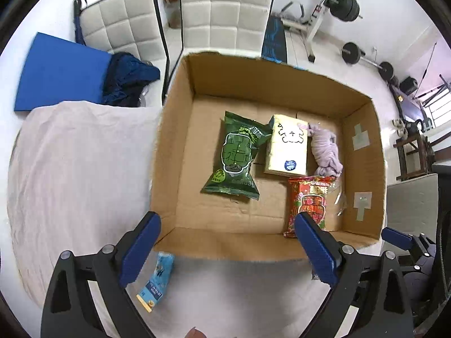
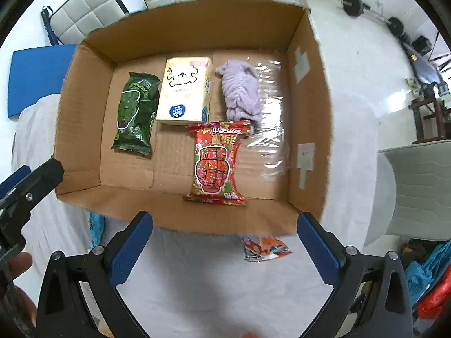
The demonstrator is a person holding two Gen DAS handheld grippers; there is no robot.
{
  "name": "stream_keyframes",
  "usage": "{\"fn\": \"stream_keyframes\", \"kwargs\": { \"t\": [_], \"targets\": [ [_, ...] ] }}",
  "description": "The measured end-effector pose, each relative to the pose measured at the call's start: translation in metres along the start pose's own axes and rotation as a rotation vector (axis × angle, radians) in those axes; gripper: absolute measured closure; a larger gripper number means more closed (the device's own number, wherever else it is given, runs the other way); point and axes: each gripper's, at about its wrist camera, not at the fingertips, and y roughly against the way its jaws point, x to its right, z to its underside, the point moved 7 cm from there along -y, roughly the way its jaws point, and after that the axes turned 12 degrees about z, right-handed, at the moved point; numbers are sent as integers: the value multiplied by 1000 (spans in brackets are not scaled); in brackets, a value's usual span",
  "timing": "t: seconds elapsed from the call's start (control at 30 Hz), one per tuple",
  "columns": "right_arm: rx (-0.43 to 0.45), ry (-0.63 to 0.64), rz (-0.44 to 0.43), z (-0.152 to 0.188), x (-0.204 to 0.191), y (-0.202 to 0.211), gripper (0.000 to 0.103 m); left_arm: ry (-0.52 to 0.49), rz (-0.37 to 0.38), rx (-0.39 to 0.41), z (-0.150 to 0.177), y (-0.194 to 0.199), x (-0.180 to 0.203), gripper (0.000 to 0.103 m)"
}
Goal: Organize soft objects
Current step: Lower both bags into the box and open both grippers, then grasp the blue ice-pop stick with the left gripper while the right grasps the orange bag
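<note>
Cardboard box sits straight ahead of both grippers, and four soft things already lie on its floor: a green snack bag toward the far left, a cream tissue pack touching its right side, a lilac bundled cloth to the right of that, and a red snack bag nearest me, its top edge overlapping the cloth's lower end. A sheet of clear plastic lies beside and partly under the cloth. I judge the task well along but not finished.

Two items remain outside, on the pale cloth-covered surface just short of the box's near wall: a small blue packet beside my left gripper's left finger, and an orange-and-red packet ahead of my right gripper, between its fingers and slightly right. Both grippers are spread wide and carry nothing.

For either pickup I expect the near wall to be the obstacle: each packet lies close under it, and must be lifted over it. The two grippers also work close together, so I would mind a clash. Further off stand padded white chairs, a blue board and gym weights, well apart.
</note>
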Motion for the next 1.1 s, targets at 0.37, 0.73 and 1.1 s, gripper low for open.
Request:
{"fn": "stream_keyframes", "kwargs": {
  "t": [0.37,0.73,1.1],
  "targets": [
    [174,-31,9,46,15,70,0,-79,-56,139,40,62,19,6],
    [291,-50,-6,85,29,128,0,-97,-18,213,69,114,38,6],
    [206,-54,-86,96,33,114,0,-81,-29,249,77,133,26,6]
  ]
}}
